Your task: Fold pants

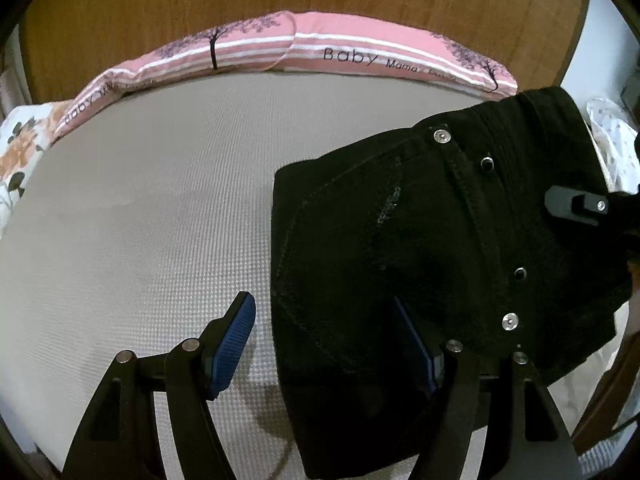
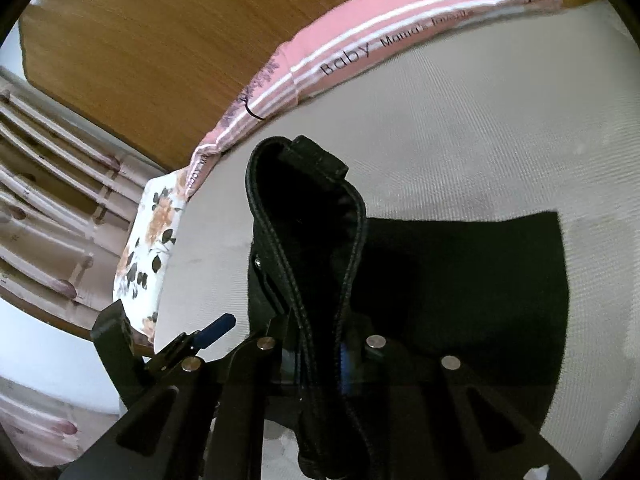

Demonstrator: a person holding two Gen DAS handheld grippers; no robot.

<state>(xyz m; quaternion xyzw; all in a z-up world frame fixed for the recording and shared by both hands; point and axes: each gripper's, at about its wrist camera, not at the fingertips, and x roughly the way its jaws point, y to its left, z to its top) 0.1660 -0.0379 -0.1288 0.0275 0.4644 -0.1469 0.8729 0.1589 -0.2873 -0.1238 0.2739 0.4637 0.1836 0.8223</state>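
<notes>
Pants [image 1: 400,240] of black denim lie folded on the grey mattress [image 1: 140,208], toward its right edge, with metal rivets and pocket stitching visible. Left gripper [image 1: 332,344] has its blue-padded fingers spread wide, one over the pants' near edge. Right gripper [image 2: 320,356] pinches the waistband, which stands up as a loop. Its fingertips are mostly hidden behind the dark cloth.

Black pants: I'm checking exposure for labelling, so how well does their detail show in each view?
Left wrist: pants dark, yet stitching and shiny rivets readable. Right wrist: the flat part is nearly featureless black; only the waistband edge clamped in the right gripper shows stitching.
</notes>
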